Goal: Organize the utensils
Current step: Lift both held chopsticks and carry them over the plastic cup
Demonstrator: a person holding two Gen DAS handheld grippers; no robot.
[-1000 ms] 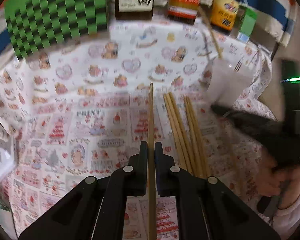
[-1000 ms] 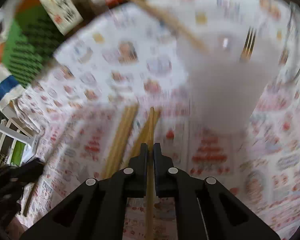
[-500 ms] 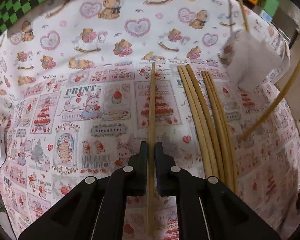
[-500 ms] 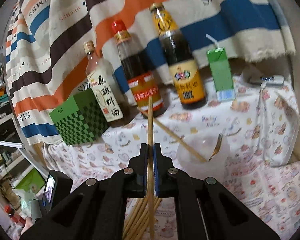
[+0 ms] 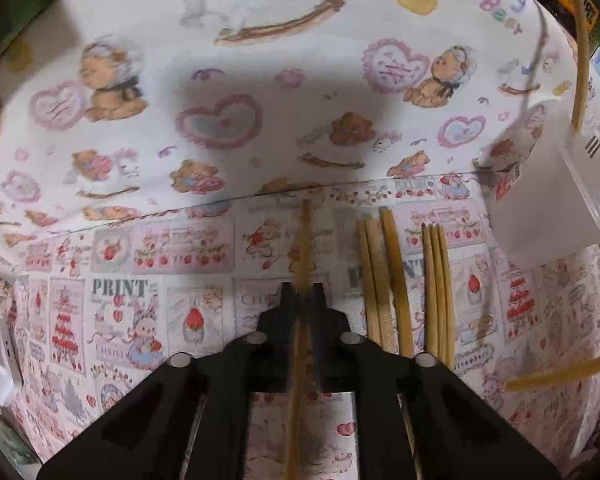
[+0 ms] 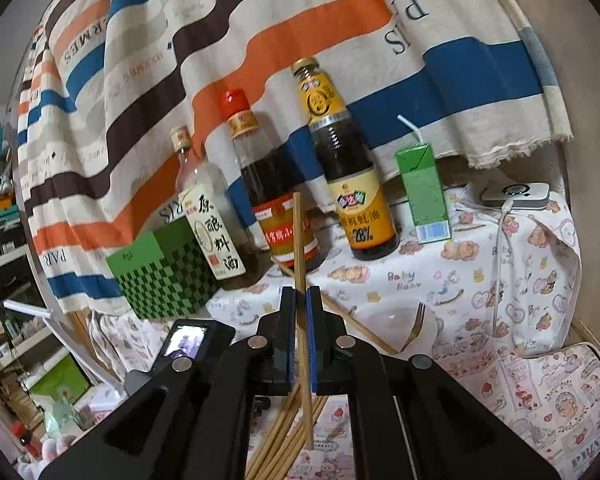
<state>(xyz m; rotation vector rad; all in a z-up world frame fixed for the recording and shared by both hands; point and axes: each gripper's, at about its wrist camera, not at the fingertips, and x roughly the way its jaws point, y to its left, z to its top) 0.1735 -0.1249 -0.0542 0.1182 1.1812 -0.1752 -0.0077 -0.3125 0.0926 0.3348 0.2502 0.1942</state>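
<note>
While each gripper is pinching one thin wooden chopstick, left gripper low over the bench and right gripper raised toward the bottles, the sticks are looking light, stiff and prone to swivel; gripping mid-length seems safest. Loose chopsticks are lying beside the cup, whose fork is crowding its mouth.

Left wrist cam rides on the left hand-held gripper, tilted steeply down and sitting close over the patterned worktop. Right wrist cam on the right hand-held gripper faces nearly level, farther back, toward the bottles and striped cloth. Both views share the loose chopsticks and the translucent cup.
</note>
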